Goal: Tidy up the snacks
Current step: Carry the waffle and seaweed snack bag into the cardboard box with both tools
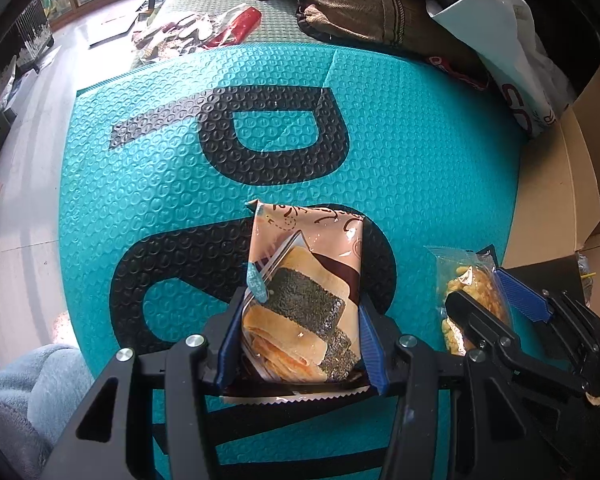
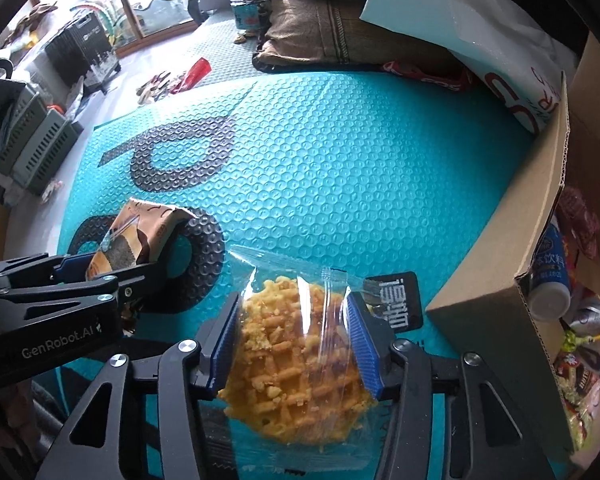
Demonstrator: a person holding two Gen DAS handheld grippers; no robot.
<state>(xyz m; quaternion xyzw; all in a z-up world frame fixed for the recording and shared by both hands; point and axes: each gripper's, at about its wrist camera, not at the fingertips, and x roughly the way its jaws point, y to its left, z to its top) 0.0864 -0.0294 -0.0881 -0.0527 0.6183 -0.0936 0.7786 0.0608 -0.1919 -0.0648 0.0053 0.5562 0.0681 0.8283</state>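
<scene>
My left gripper (image 1: 300,320) is shut on a pink seaweed-sandwich snack packet (image 1: 304,280), held just above the teal bubble mat (image 1: 400,140). It also shows at the left of the right wrist view (image 2: 140,240). My right gripper (image 2: 296,332) is shut on a clear bag with a yellow waffle (image 2: 300,360). The right gripper and waffle bag appear at the right of the left wrist view (image 1: 472,292). An open cardboard box (image 2: 500,272) holding several snacks and a bottle (image 2: 548,276) stands at the right.
A brown cushion (image 1: 372,4) and a white plastic bag (image 1: 516,48) lie beyond the mat. Loose snack wrappers (image 1: 204,32) and a jar (image 2: 246,12) sit on a grey mat at the back. Crates (image 2: 40,148) stand on the floor at left.
</scene>
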